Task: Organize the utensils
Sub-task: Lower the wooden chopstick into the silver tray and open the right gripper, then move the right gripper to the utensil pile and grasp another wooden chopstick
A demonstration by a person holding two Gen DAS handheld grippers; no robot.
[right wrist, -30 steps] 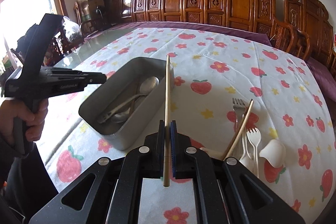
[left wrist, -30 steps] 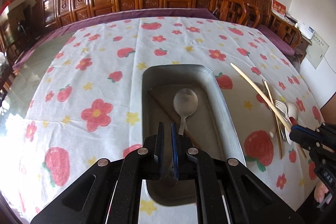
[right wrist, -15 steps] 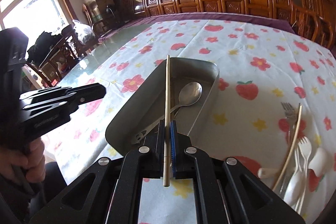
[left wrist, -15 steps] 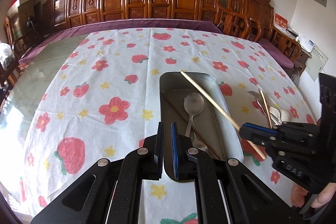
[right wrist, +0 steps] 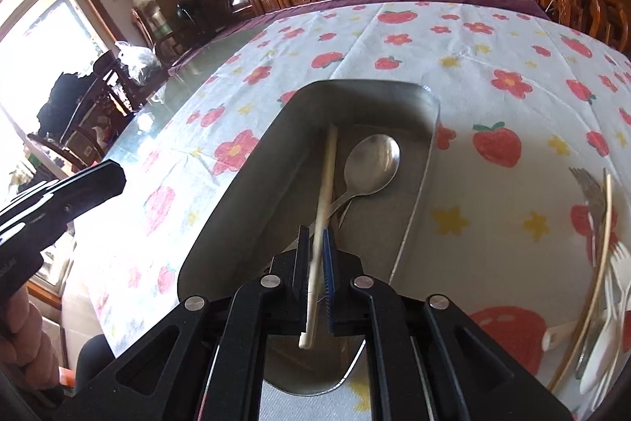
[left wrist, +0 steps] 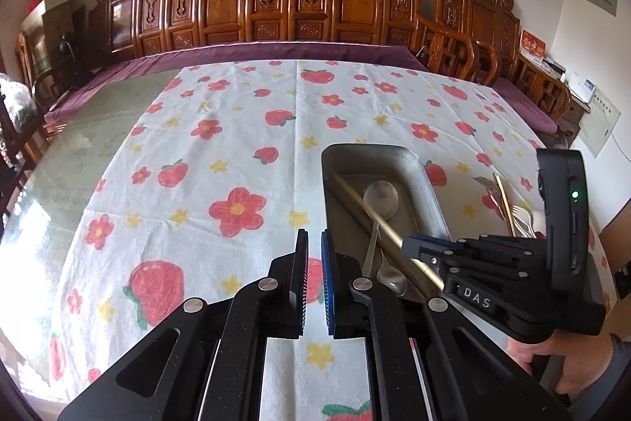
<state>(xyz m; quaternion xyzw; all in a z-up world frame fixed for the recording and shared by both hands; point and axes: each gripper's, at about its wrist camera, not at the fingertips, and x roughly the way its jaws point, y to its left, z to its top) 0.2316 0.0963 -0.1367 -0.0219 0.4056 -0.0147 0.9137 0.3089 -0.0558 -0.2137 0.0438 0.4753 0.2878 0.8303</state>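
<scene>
right claw [right wrist: 314, 263] is over the tray [right wrist: 252, 184], pointing down into it, with a chopstick [right wrist: 324, 208] lying between its jaws. the jaws are easing apart right now, and a sliver of gap shows on the left side of the stick, so the squeeze looks gone. the chopstick's far tip reaches down along the tray's left half, beside the metal spoon [right wrist: 370, 160] whose bowl faces up toward the tray's far end. a second metal handle lies crossed under the spoon's stem, hard to tell what it is.

left claw [left wrist: 314, 275] hangs off to the left of the tray [left wrist: 430, 180] over the flowered cloth [left wrist: 236, 152], jaws drawn together with nothing between them. from this side the right claw [left wrist: 410, 245] comes in from the right edge, a hand [left wrist: 568, 362] wrapped on its grip, chopstick [left wrist: 366, 208] slanting across the tray over the spoon [left wrist: 380, 198].

still out on the counter, right of the tray: another chopstick [right wrist: 591, 275], a metal fork [right wrist: 589, 192], and white plastic forks [right wrist: 615, 283] in a loose bunch, touching one another.
</scene>
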